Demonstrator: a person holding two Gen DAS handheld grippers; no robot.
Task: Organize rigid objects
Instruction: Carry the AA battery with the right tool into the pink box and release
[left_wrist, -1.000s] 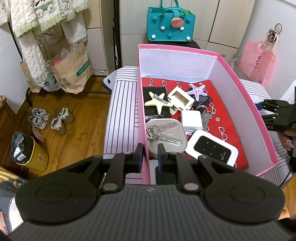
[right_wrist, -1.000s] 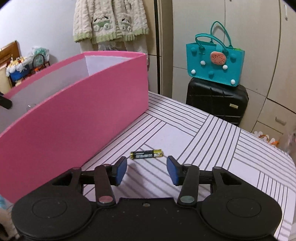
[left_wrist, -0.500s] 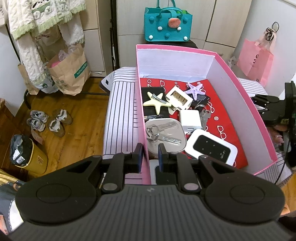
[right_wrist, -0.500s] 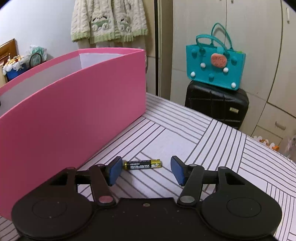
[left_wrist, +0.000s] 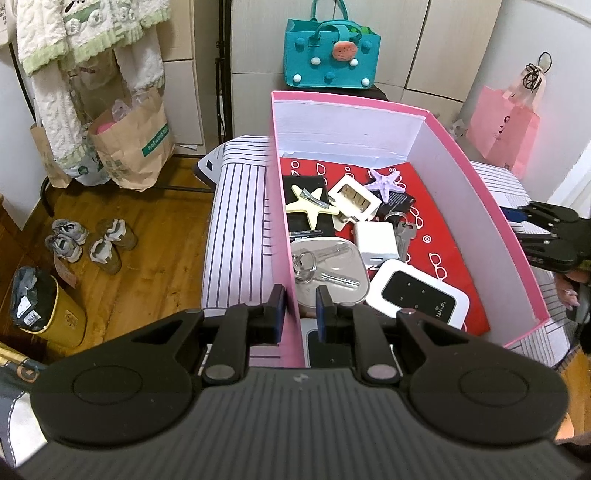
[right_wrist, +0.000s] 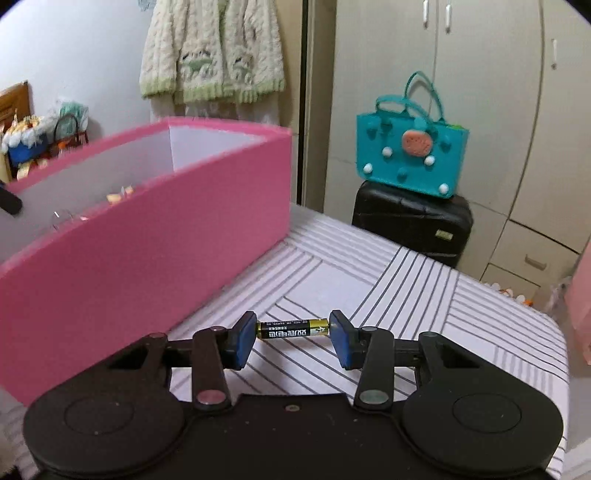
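Left gripper: nearest to us, its jaws are closed on the near left wall of the pink box, one pad outside and one inside, steadying it.

Right gripper: its jaws have just been closing, and the battery now sits end to end between the blue pads. We judge it clamped, though whether both pads press firmly we cannot quite tell.

Battery: just off the striped table top, close beside the outer wall of the pink box, not yet inside it.

Box, near end: a white Wi-Fi router and a silver tin with a bunch of keys on it.

Box, middle: a white charger, more keys and a white rectangular holder.

Box, far end: a yellow star clip on a black pouch, a lilac starfish, all over the red lining.

Done, in our judgement: most of the rigid things already lie in the box.

Left: we still have to lift the battery over the wall and set it down inside; no other loose item shows on the table in these views.

Beyond: a teal bag on a black suitcase.
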